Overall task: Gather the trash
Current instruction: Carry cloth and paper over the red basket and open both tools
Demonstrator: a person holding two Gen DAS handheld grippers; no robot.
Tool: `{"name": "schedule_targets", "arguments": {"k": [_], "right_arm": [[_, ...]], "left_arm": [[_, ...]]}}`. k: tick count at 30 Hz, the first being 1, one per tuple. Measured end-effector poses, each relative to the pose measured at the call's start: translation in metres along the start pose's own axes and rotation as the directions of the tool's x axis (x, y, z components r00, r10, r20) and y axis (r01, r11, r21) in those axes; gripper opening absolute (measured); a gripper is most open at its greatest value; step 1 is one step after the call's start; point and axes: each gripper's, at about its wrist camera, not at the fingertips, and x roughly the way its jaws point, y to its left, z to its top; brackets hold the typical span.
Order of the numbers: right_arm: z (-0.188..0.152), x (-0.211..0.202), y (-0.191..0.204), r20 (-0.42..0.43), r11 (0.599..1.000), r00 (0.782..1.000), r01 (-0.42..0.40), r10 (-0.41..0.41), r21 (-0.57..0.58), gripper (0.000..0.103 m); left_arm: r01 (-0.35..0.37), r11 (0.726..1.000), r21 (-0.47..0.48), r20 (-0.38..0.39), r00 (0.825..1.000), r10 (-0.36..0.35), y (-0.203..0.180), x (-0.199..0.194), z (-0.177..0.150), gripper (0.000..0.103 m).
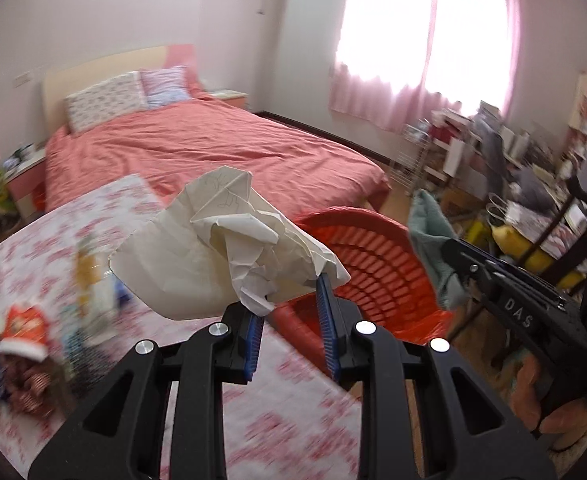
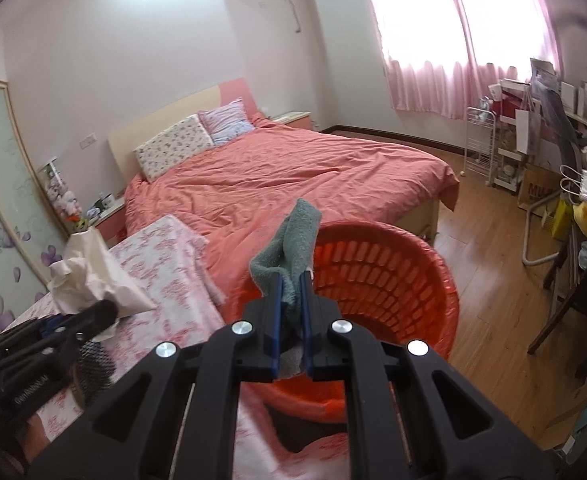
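crumpled paper [image 1: 229, 248] in jaws, seemingly

My table [image 1: 277, 420] wears a white cloth printed with red flowers, and it takes up the lower left of both views. At its left end sits a blurred heap of wrappers [image 1: 21, 344], one red and white, with a tall yellowish packet [image 1: 93, 276] just beside it; I cannot tell what either is. Past the table stands the bed [image 2: 293, 184] under a rumpled salmon cover, two pillows [image 2: 197, 136] lying at its head. To the right is the wooden floor [image 2: 493, 280], and on it the orange basket [image 2: 421, 264] stands just beside the table's edge.
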Motion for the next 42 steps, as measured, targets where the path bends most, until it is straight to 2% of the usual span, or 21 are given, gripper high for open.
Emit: {"name": "schedule_targets", "arguments": {"k": [8, 10, 14, 16, 21, 25, 31, 37, 42], "right_arm": [[0.005, 0.037, -0.038, -0.036, 0.998, 0.999, 0.015, -0.012, 0.060, 0.011], [0.006, 0.045, -0.045, -0.048, 0.997, 0.999, 0.008, -0.004, 0.078, 0.016], [0.005, 0.054, -0.056, -0.065, 0.994, 0.998, 0.007, 0.000, 0.111, 0.025], [0.005, 0.055, -0.060, -0.068, 0.993, 0.998, 0.011, -0.003, 0.118, 0.033], [0.004, 0.048, -0.060, -0.055, 0.994, 0.998, 0.045, -0.039, 0.100, 0.039], [0.003, 0.039, -0.050, -0.045, 0.995, 0.996, 0.074, -0.072, 0.062, 0.044], [-0.001, 0.024, -0.023, -0.047, 0.998, 0.997, 0.064, -0.064, 0.000, 0.047], [-0.016, 0.013, 0.033, -0.068, 0.996, 0.998, -0.009, 0.003, -0.091, 0.051], [-0.036, 0.015, 0.092, -0.121, 0.982, 0.990, -0.091, 0.071, -0.163, 0.052]], "left_arm": [[0.072, 0.993, 0.092, -0.089, 0.994, -0.063, -0.034, 0.052, 0.005, 0.027], [0.065, 0.993, 0.099, -0.107, 0.993, -0.054, -0.036, 0.057, 0.004, 0.028], [0.039, 0.996, 0.086, -0.139, 0.990, -0.027, -0.031, 0.065, 0.003, 0.044], [0.028, 0.997, 0.072, -0.149, 0.989, -0.017, -0.027, 0.066, 0.002, 0.053], [-0.017, 0.998, 0.067, -0.153, 0.988, 0.027, -0.029, 0.067, 0.004, 0.056], [-0.074, 0.996, 0.053, -0.133, 0.988, 0.080, -0.018, 0.054, 0.005, 0.061], [-0.176, 0.983, 0.055, -0.086, 0.980, 0.181, 0.009, 0.017, -0.004, 0.063], [-0.261, 0.965, -0.003, -0.066, 0.963, 0.260, 0.051, -0.029, -0.024, 0.067], [-0.340, 0.937, -0.081, -0.059, 0.940, 0.336, 0.095, -0.069, -0.044, 0.069]]}}
